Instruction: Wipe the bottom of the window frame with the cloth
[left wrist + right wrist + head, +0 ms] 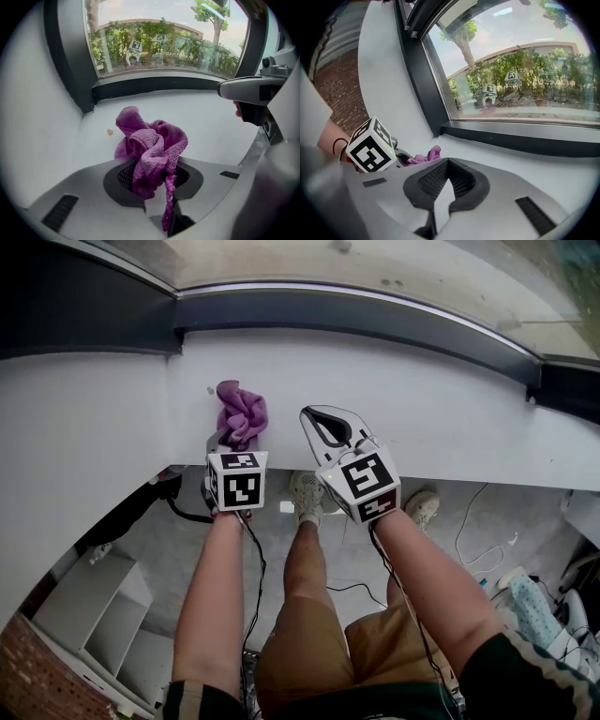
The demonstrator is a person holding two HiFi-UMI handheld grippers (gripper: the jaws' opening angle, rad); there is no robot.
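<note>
White painted window sill (441,409) fills the head view, with the dark grey bottom rail of the window frame (375,317) running along its far edge under the glass. The left gripper (231,439) rests at the near edge of the sill with a crumpled purple microfibre cloth (242,413) bunched at its tip, well short of the rail. The right gripper (315,416) lies just beside it, empty. In the left gripper view the fingers pinch the cloth by a few folds only; most of it stands up in a loose ball and one twisted tail hangs down between them. A small tan crumb (109,132) sits on the sill to the left, near the corner. In the right gripper view the fingers are pressed together at their tips with nothing between. Judging from this, the grip looks shallow: dragging the ball along the rail could pull it free, and so tight a wad would touch little of the frame, probably leaving streaks or pushing the crumb into the corner.
</note>
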